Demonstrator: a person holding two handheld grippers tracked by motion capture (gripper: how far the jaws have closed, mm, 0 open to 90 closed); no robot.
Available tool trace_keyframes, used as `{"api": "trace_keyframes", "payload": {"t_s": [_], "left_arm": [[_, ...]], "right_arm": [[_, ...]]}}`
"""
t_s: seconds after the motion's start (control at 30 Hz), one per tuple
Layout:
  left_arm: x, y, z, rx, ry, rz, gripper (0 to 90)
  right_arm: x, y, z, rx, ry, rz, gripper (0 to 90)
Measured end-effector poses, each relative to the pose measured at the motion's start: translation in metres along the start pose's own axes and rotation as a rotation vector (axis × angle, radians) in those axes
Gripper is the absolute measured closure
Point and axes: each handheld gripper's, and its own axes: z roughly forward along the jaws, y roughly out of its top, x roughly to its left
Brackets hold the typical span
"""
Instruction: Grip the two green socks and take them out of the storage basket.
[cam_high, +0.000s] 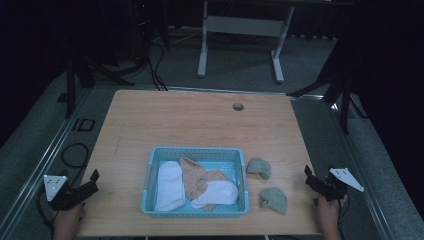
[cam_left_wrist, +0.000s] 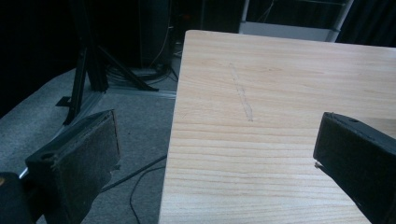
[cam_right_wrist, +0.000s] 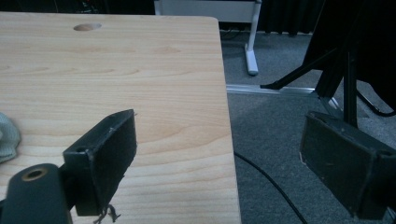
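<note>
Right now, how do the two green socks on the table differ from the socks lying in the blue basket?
The two green socks, the far green sock and the near green sock, are bunched into small lumps, while the white sock in the blue basket lies stretched out long. The green ones sit on the bare table right of the basket; the white and tan socks lie inside it, overlapping. All lie loose, apart from either hand-held gripper.

- The right gripper (cam_right_wrist: 219, 158) hangs over the wooden table's (cam_right_wrist: 116, 70) right edge, jaws spread wide with nothing between them.
- One jaw sits above the tabletop, the other above the grey carpet (cam_right_wrist: 275, 121) beside the table.
- A pale green cloth (cam_right_wrist: 7, 137), perhaps a sock, lies on the table at its left side.
- A round hole (cam_right_wrist: 87, 27) marks the table's far end.
</note>
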Motion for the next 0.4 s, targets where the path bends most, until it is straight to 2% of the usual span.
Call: {"api": "trace_keyframes", "payload": {"t_s": [0.4], "left_arm": [[0.0002,0.0000,0.0000,0.002,0.001,-0.004,0.7]], "right_arm": [[-0.0016,0.0005,0.0013,0.011,0.010,0.012,10.9]]}}
